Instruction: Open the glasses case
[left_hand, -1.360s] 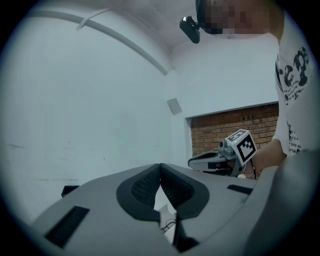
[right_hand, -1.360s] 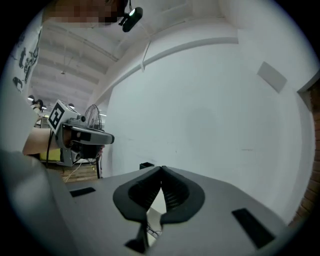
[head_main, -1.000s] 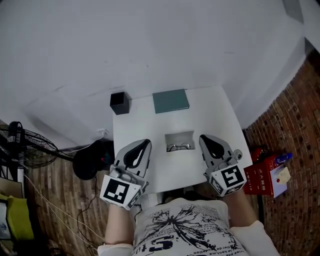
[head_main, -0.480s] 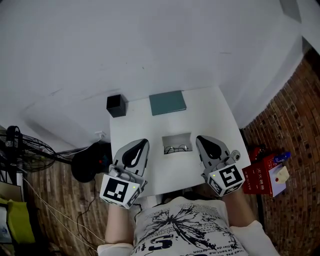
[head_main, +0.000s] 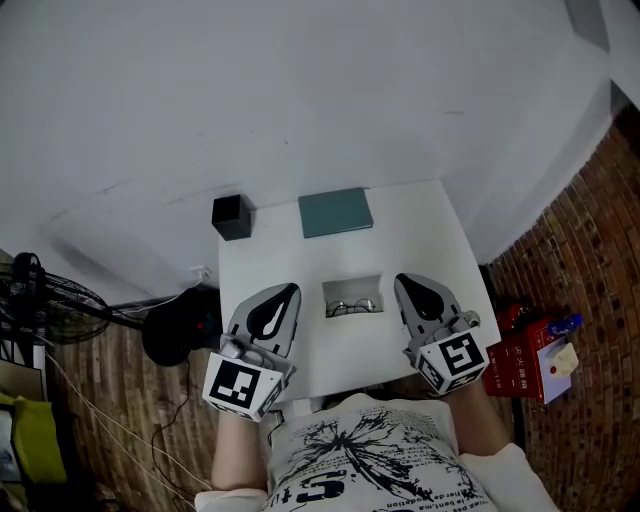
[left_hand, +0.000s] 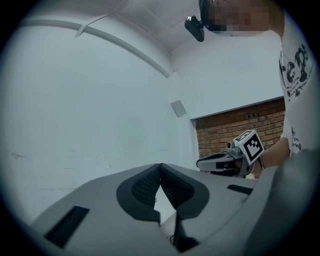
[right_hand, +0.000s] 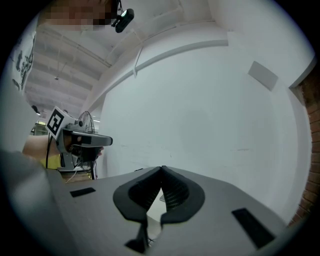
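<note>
Moved: both grippers had slid a little farther over the table (head_main: 440, 240) and stayed shut. The picture had shifted a little too.

Head view, left gripper (head_main: 284, 296): it was low over the near side of the table, just left of the tray (head_main: 352, 285).
Head view, right gripper (head_main: 408, 284): it was just right of the tray and pointed the same way.
Head view, glasses (head_main: 352, 306): they lay in the pale open tray, between the two grippers.
Head view, case (head_main: 336, 212): the flat teal one at the far edge looked shut. It was well apart from both grippers. A black box (head_main: 231, 216) sat near its left.

Left gripper view, jaws: they were clenched tip to tip with nothing between them. Only the pale wall was ahead, and no case.

Right gripper view, jaws: they were clenched too and held nothing. No case showed here either.

Risk, reach: I think a gripper going past the tray could bump it and push the glasses.
Risk, grip: shut jaws cannot catch the lid, so they must part first.
Risk, slide: the flat case may skid on the smooth table if only one gripper tugs at it.
</note>
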